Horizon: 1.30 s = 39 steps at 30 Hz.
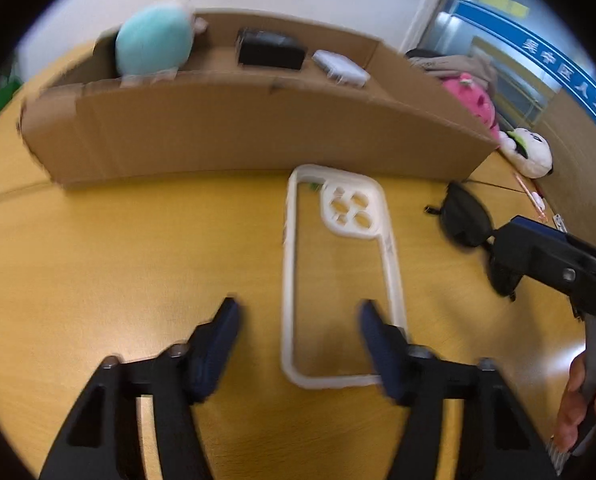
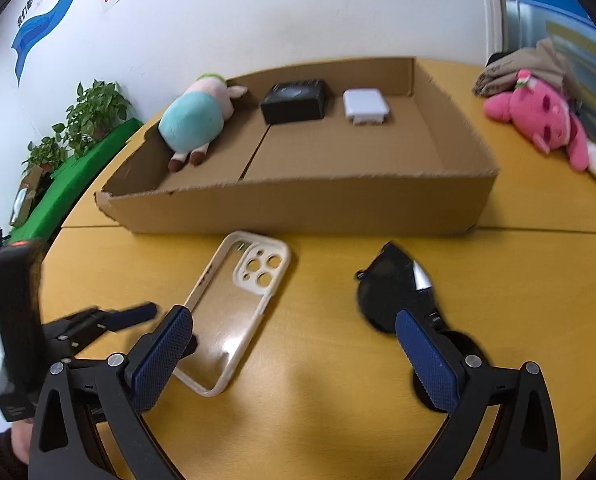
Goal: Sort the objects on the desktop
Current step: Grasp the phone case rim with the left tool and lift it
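A clear phone case with a cream rim (image 1: pixel 338 276) (image 2: pixel 233 312) lies flat on the yellow table, in front of a low cardboard box (image 1: pixel 257 136) (image 2: pixel 298 200). My left gripper (image 1: pixel 298 320) is open and empty, just above the case's near end; its right finger (image 1: pixel 378 336) overlaps the case's rim. Black sunglasses (image 1: pixel 470 224) (image 2: pixel 394 292) lie to the right of the case. My right gripper (image 2: pixel 293 336) is open and empty, its right finger (image 2: pixel 426 356) over the sunglasses. It also shows in the left wrist view (image 1: pixel 510 236).
The box holds a teal plush (image 1: pixel 153 44) (image 2: pixel 193 120), a black box (image 1: pixel 269 52) (image 2: pixel 293 100) and a white adapter (image 1: pixel 340 66) (image 2: pixel 366 106). A pink plush (image 2: pixel 538 120) (image 1: pixel 474 100) and a white plush (image 1: pixel 530 148) lie at the right. Potted plants (image 2: pixel 89 116) stand at the far left.
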Motion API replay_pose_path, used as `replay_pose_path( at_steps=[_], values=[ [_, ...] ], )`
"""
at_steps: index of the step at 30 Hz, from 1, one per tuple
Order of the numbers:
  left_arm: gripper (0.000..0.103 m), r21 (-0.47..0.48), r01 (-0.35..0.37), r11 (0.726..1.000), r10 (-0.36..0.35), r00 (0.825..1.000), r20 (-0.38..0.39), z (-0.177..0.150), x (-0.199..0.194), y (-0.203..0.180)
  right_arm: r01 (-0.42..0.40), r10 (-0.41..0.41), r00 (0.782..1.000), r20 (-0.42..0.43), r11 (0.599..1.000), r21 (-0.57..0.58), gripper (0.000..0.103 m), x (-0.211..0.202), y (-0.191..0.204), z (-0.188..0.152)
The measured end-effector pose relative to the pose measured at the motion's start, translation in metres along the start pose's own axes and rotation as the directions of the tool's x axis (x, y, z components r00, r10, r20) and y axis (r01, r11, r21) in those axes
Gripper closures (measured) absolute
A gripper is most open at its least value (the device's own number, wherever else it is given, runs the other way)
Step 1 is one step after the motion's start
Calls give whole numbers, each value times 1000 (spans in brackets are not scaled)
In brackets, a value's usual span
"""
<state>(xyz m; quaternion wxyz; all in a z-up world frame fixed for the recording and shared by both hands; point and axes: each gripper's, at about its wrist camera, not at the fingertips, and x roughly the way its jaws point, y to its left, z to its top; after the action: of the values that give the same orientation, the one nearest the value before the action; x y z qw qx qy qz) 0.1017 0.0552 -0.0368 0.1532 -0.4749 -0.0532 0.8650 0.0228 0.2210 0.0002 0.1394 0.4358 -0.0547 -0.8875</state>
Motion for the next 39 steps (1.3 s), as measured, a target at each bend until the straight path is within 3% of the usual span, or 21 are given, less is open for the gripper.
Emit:
replay_pose_path(
  at_steps=[1,3,10,13,18,21,23,25,26,33,39],
  values=[
    [79,-5,-13,1000,13,1000,0,0,-1,3,-9,9,1000,-4,1000,3,0,3,2,-2],
    [96,-34,-17,999,17,1000,-8,0,-1,10,-31,31,999,-18,999,12,0,10,6,-4],
    [97,-26,-56,998,56,998,-3,-7,-7,12,-87,88,992,-89,996,15,1,44,26,-15],
    [97,-27,-54,998,54,999,-7,-11,-9,12,-114,113,987,-114,993,-7,12,60,38,-19],
    [98,-22,-51,998,51,999,-8,-15,-12,12,-31,26,997,-72,997,-71,17,66,49,-21],
    [98,-31,-50,998,50,999,-4,-17,-13,12,25,-31,998,-52,994,-110,31,69,51,-20],
    [98,-27,-53,998,53,999,-5,-17,-13,11,62,-67,997,-36,989,-137,59,70,53,-19],
    [98,-23,-54,998,54,999,-6,-18,-14,10,57,-61,998,-22,987,-149,74,70,52,-19],
    [98,-24,-53,998,53,999,-8,-19,-14,10,29,-33,999,-25,989,-146,87,71,51,-19],
    [98,-20,-49,999,49,999,18,-24,-24,3,-26,25,1000,-19,994,-109,89,65,45,-22],
    [98,11,-55,998,54,993,108,-12,-59,-13,-62,72,992,106,993,-96,89,23,49,-10]
  ],
)
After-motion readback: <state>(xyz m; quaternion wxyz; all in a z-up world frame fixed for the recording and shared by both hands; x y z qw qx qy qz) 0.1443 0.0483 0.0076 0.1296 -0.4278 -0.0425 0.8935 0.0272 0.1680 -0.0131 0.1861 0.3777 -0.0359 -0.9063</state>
